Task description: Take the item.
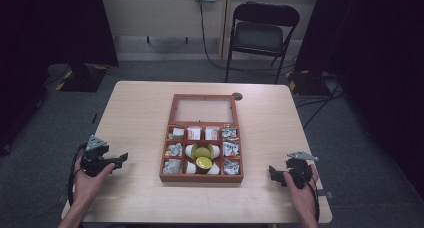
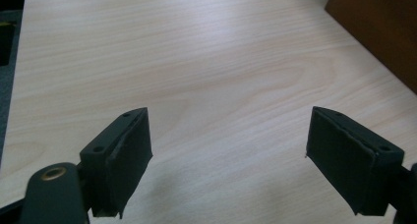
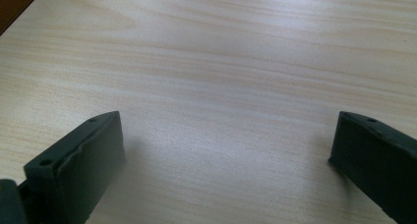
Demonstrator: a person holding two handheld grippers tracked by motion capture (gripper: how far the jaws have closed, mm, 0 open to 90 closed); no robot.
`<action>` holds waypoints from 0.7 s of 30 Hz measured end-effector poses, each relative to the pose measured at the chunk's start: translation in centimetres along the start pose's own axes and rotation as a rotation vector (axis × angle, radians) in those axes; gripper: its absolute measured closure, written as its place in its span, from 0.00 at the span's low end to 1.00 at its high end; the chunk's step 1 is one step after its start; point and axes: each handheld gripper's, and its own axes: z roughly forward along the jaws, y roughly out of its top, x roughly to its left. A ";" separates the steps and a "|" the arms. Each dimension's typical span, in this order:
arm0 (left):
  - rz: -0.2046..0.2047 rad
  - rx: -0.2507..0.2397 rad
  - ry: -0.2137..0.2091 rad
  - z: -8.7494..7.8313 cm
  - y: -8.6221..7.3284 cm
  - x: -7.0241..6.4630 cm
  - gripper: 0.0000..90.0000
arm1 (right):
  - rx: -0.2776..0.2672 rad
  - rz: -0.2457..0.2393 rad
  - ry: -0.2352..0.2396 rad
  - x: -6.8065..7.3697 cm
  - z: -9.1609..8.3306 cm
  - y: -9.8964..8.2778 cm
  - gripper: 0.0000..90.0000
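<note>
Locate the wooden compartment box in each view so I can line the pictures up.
High view: wooden compartment box at the middle of the table, lid open, between the two tongs.
Left gripper view: a brown wall of the box at the top right corner, past the open jaws.
Right gripper view: a dark brown sliver at the top left corner, likely the same box.
Shared landmark: the pale wood-grain tabletop.

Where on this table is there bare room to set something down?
Bare table lies left of the box, up to the left gripper, and right of it, up to the right gripper. The box's compartments are crowded.
</note>
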 end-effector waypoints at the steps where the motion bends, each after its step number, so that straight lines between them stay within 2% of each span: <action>1: 0.007 -0.001 -0.011 0.0 0.1 -0.3 0.19 | 0.000 0.000 0.000 0.0 0.0 0.0 0.00; 12: 0.025 -0.022 -0.066 -0.4 0.9 -1.8 0.19 | 0.000 0.000 -0.001 0.0 0.0 0.0 0.00; 14: 0.037 -0.022 -0.077 -0.5 1.0 -2.3 0.19 | -0.001 0.000 -0.001 0.0 0.0 0.0 0.00; 15: 0.039 -0.029 -0.097 -0.5 1.2 -2.8 0.19 | 0.000 0.000 -0.001 0.0 0.0 0.0 0.00; 18: 0.058 -0.026 -0.100 -0.6 1.5 -3.3 0.19 | 0.000 0.001 -0.001 0.0 0.0 0.0 0.00; 19: 0.070 -0.033 -0.118 -0.7 1.8 -3.9 0.19 | 0.000 0.001 -0.001 0.0 0.0 0.0 0.00; 20: 0.070 -0.033 -0.118 -0.7 1.8 -3.9 0.19 | 0.000 0.001 -0.001 0.0 0.0 0.0 0.00; 21: 0.092 -0.036 -0.126 -0.8 2.0 -4.4 0.19 | 0.000 0.002 0.000 0.0 0.0 0.0 0.00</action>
